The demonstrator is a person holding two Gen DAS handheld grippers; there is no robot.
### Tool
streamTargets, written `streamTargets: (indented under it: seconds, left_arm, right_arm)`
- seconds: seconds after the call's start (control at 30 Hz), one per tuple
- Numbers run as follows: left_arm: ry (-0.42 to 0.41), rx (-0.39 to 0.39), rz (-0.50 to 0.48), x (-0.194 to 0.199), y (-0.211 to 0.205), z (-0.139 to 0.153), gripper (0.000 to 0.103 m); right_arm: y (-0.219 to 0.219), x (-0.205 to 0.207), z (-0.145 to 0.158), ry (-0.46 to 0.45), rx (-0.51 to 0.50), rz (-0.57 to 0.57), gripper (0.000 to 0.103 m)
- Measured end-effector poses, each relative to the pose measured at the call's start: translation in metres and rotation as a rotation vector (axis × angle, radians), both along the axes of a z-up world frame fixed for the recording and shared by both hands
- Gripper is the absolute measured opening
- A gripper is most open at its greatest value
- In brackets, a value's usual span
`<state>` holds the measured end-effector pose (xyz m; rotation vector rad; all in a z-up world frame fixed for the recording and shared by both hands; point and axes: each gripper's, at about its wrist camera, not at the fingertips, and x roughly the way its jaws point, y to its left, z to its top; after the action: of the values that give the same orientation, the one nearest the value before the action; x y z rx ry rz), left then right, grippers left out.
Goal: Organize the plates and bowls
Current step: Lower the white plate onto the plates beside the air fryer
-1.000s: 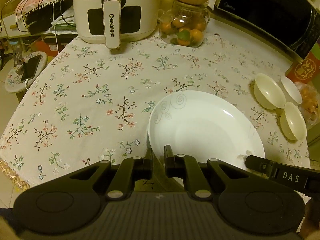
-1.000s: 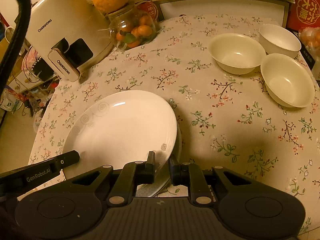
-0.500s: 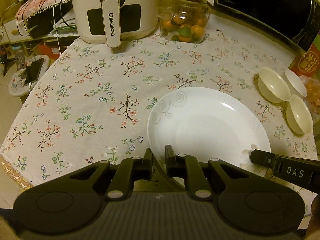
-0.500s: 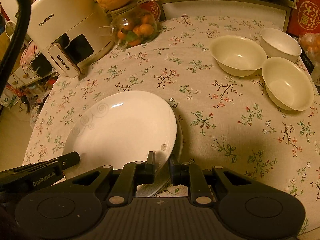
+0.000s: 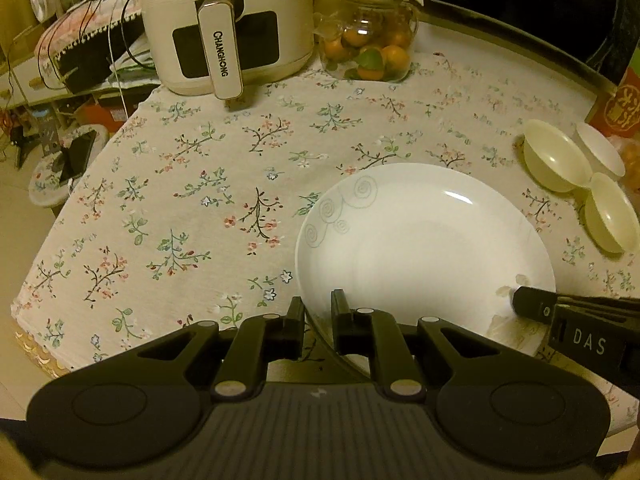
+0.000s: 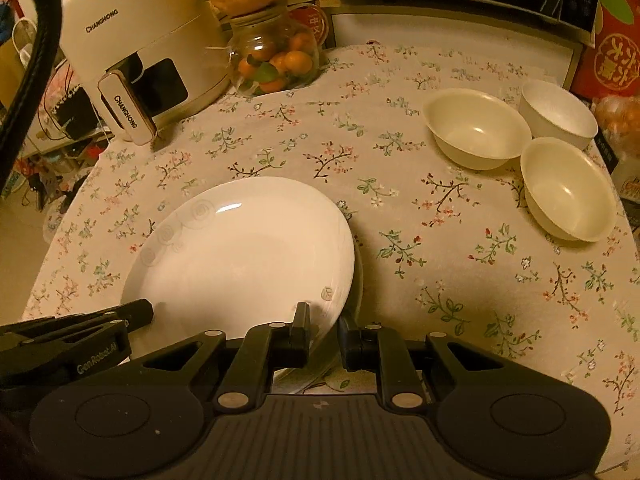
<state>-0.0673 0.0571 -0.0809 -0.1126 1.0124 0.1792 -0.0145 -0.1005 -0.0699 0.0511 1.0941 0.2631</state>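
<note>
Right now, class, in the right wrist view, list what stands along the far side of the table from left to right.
Air fryer → glass jar of small oranges → left bowl → far right bowl.

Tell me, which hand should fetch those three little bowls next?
Probably the right. The right gripper grips the plate on the rim nearer the bowls, across bare cloth. The left gripper clamps the far rim and would have to cross the plate.

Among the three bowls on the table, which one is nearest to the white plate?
The wide cream bowl, on the left of the group in the right wrist view. It stands closest to the white plate; the other two bowls sit further towards the table's right edge.
</note>
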Motion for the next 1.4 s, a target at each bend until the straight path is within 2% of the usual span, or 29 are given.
streamTargets:
  seconds: [0.63, 1.13, 1.4]
  left_arm:
    - [-0.006, 0.072, -0.01, -0.002, -0.012, -0.003, 0.011]
    - [-0.033, 0.187, -0.041, -0.007, -0.028, -0.008, 0.011]
    - [-0.046, 0.203, -0.037, -0.009, -0.029, -0.009, 0.011]
  right_arm:
    - [0.011, -0.004, -0.001, -0.044, -0.076, 0.012, 0.015]
    - [0.016, -0.008, -0.002, -0.089, -0.13, 0.031, 0.016]
    - [0.017, -0.007, -0.003, -0.107, -0.143, 0.035, 0.016]
